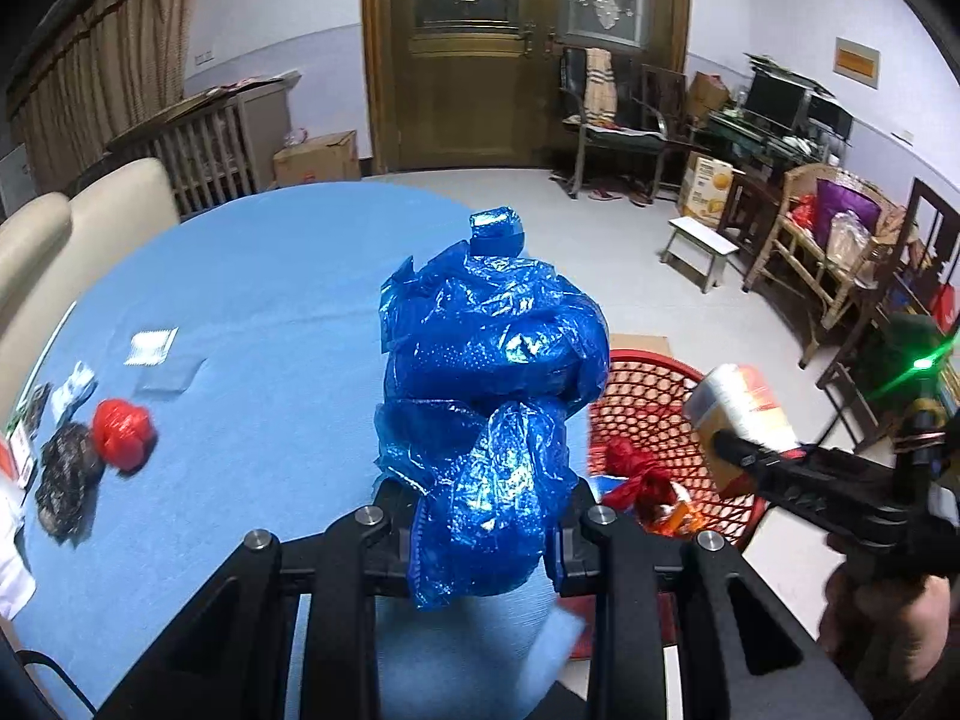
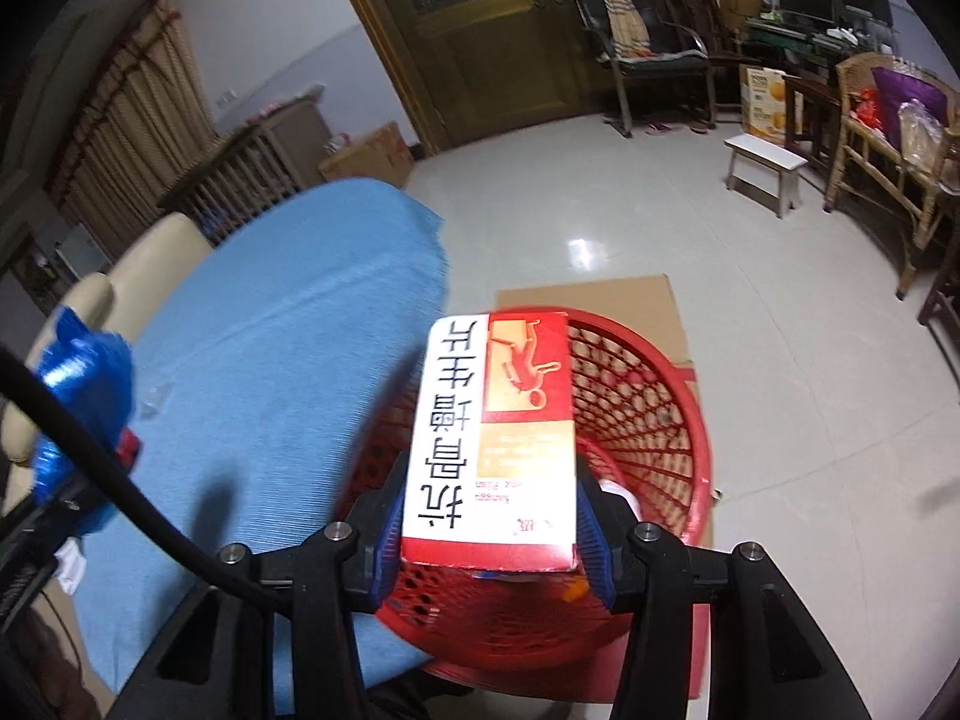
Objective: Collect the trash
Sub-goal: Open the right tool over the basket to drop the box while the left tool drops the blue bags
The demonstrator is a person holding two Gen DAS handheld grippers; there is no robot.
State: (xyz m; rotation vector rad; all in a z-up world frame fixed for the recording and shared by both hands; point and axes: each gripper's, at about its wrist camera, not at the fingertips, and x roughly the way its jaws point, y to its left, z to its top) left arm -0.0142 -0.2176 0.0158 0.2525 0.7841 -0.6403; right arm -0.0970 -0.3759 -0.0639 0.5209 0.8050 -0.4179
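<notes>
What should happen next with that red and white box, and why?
Probably the right gripper should open and let the box drop. It is shut on the box, which hangs directly above the open red basket, where other trash already lies. The left gripper, holding the blue bag, could follow.

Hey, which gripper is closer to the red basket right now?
Right. The right gripper holds the box directly over the red basket; the left gripper is over the table beside it.
</notes>
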